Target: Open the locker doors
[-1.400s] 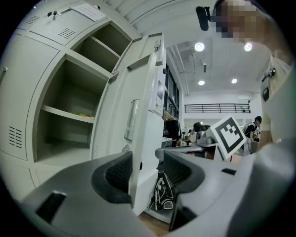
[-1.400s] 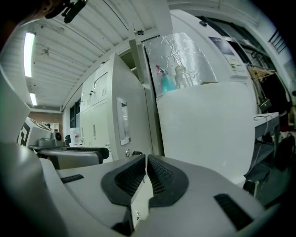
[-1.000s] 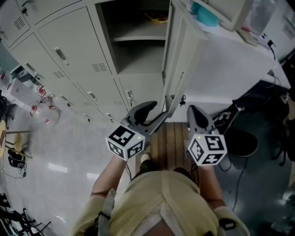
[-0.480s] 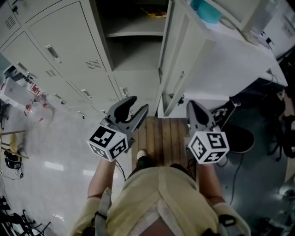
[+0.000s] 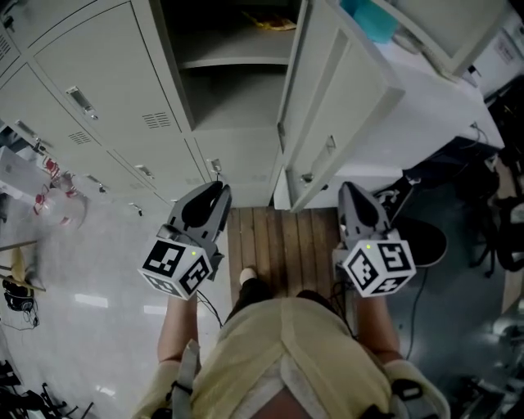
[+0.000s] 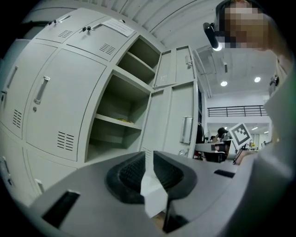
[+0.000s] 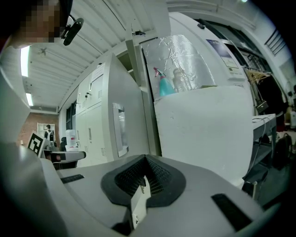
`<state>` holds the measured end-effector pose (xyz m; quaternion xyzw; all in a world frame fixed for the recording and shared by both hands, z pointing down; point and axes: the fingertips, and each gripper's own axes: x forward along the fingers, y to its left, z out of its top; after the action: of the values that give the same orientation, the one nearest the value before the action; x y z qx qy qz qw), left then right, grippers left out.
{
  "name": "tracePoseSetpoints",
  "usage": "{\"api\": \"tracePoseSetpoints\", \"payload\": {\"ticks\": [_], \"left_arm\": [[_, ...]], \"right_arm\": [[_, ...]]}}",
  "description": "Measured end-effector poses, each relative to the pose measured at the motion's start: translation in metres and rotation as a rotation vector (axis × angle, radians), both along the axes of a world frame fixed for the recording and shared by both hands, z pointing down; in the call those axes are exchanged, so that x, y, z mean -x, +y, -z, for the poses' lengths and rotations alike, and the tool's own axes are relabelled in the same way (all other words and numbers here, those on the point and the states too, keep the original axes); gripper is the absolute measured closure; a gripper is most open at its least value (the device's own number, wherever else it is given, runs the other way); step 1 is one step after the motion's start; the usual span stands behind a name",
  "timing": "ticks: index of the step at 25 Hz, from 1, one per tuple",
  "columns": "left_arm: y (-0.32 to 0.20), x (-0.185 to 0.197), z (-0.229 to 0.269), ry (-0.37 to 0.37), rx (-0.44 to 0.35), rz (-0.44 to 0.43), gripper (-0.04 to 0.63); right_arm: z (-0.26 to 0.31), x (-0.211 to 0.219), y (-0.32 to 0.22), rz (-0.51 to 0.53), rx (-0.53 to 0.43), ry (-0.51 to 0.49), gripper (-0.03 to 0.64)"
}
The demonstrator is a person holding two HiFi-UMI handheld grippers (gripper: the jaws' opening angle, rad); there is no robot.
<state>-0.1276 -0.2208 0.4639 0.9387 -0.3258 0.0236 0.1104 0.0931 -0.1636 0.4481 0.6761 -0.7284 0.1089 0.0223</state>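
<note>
Head view: the left gripper (image 5: 219, 190) has been swung left, away from the open locker door (image 5: 327, 114), and its jaws have just been closing to a narrow, empty gap. The right gripper (image 5: 349, 191) is kept closed and empty. 1 locker is done; the closed locker doors (image 5: 98, 57) at far left are judged next.

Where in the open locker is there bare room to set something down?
The lower compartment, under the shelf and between the side walls, looks bare. The shelf itself is free at its front; a yellow item sits toward its back. The open door crowds the right side.
</note>
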Motion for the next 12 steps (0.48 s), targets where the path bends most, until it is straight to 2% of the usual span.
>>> {"api": "tracePoseSetpoints", "payload": {"ticks": [7,12], "left_arm": [[-0.021,0.035,-0.012,-0.088,0.008,0.071,0.559],[-0.032,0.059,-0.014,-0.089,0.017,0.101,0.563]], "right_arm": [[-0.016,0.008,-0.012,-0.015,0.044,-0.041,0.623],[-0.017,0.006,-0.015,-0.050,0.048,-0.017,0.623]]}}
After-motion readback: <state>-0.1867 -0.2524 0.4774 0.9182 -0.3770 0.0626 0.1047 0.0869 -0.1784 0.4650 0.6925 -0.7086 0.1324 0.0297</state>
